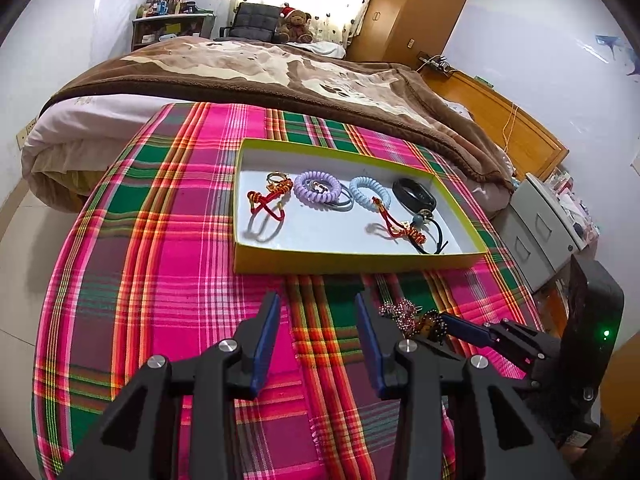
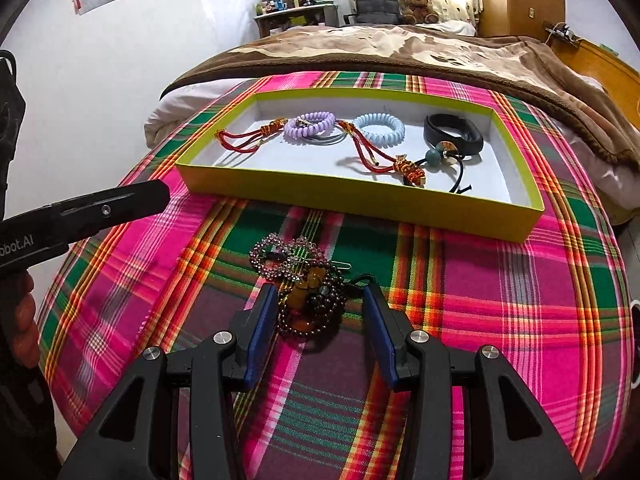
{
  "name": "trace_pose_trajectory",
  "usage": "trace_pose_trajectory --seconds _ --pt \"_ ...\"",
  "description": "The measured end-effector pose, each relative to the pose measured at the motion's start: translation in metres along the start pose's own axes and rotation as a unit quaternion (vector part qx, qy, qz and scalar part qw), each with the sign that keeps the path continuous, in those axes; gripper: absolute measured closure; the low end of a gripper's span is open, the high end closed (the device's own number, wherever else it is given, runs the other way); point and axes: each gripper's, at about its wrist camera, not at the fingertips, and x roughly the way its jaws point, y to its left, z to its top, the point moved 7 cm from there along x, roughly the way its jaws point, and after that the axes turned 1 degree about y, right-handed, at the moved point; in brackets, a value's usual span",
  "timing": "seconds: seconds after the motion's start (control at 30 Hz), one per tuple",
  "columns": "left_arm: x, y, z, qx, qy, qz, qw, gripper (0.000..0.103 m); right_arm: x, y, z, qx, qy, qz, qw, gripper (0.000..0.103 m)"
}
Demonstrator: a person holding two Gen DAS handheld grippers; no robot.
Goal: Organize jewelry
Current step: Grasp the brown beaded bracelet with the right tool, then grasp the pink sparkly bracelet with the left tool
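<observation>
Right gripper [image 2: 320, 300] released, jaws spread wide, one on each side of a heap of dark beaded bracelets [image 2: 308, 292] on the plaid cloth [image 2: 500, 300]; pads not pressing the beads. Left gripper [image 1: 318, 316] also released, nothing between its jaws, poised over bare cloth just left of the heap. Yellow-rimmed tray [image 2: 360, 206] beyond holds coil hair ties, red cord charms and a black band.

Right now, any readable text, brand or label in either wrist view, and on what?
"bot.AI": white lettering on the left gripper body, cut off by the picture edge in the right wrist view.
Bottles on the far shelf: labels too small to read.
Yellow-green box: no print visible.
</observation>
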Motion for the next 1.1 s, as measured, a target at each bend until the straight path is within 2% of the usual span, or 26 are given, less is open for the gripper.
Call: trace_pose_trajectory --seconds 0.03,0.07,0.4,0.5,0.77,0.9,1.1 --pt "0.001 0.0 0.0 -0.001 0.001 -0.002 1.0 0.063 0.0 0.0 0.0 0.001 -0.001 0.0 1.0 0.071" --pt "0.001 0.001 -0.001 -0.001 0.002 -0.002 1.0 0.063 0.0 0.0 0.0 0.002 -0.001 0.0 1.0 0.073" --pt "0.009 -0.009 -0.004 0.02 0.016 -0.007 0.9996 0.062 -0.016 -0.01 -0.002 0.024 -0.021 0.005 0.999 0.075" --pt "0.012 -0.019 -0.005 0.045 0.022 -0.013 0.9987 0.056 -0.025 -0.019 -0.003 0.038 -0.028 0.005 0.999 0.075" --pt "0.029 -0.054 -0.007 0.104 0.046 -0.047 0.9924 0.052 -0.049 -0.045 -0.007 0.07 -0.049 -0.006 0.996 0.075" --pt "0.042 -0.07 -0.009 0.134 0.058 -0.047 0.9881 0.052 -0.057 -0.057 -0.008 0.083 -0.056 -0.011 0.995 0.075" --pt "0.054 -0.079 -0.015 0.142 0.074 -0.043 0.9861 0.052 -0.067 -0.067 -0.009 0.09 -0.066 -0.014 0.994 0.075"
